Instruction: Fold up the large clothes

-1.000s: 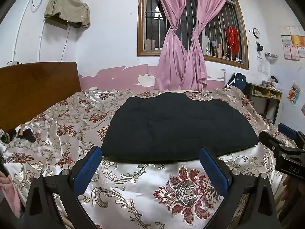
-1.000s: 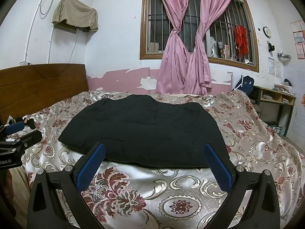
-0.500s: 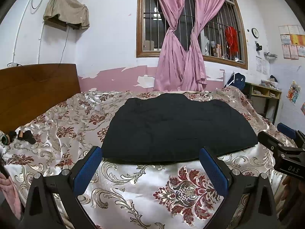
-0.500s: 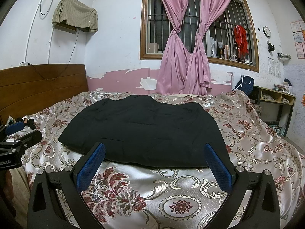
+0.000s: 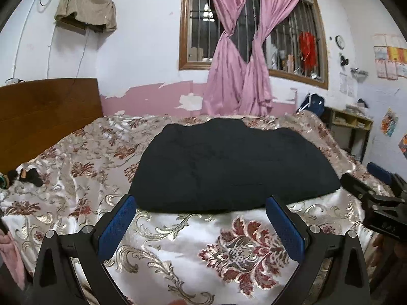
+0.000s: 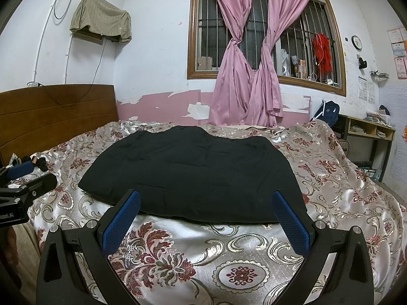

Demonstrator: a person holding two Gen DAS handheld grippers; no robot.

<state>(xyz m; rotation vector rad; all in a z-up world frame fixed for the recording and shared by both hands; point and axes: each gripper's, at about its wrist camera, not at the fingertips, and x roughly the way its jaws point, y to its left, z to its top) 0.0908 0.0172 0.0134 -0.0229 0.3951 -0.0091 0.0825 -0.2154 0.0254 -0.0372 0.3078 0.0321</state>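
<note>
A large black garment [image 5: 229, 167] lies spread flat on the bed's floral satin cover [image 5: 193, 239]; it also shows in the right wrist view [image 6: 198, 172]. My left gripper [image 5: 201, 203] is open and empty, hovering just in front of the garment's near hem. My right gripper [image 6: 206, 198] is open and empty, also just short of the near hem, further right. Each gripper shows at the edge of the other's view, the right one [image 5: 376, 198] and the left one [image 6: 23, 193].
A wooden headboard [image 5: 45, 111] stands at the left. Small dark items [image 5: 28, 175] lie on the cover near it. A window with pink curtains [image 5: 241, 58] is behind the bed. A shelf unit [image 6: 368, 134] stands at the right.
Both grippers stay open and almost still; the left view has shifted very slightly. The garment has not moved.
</note>
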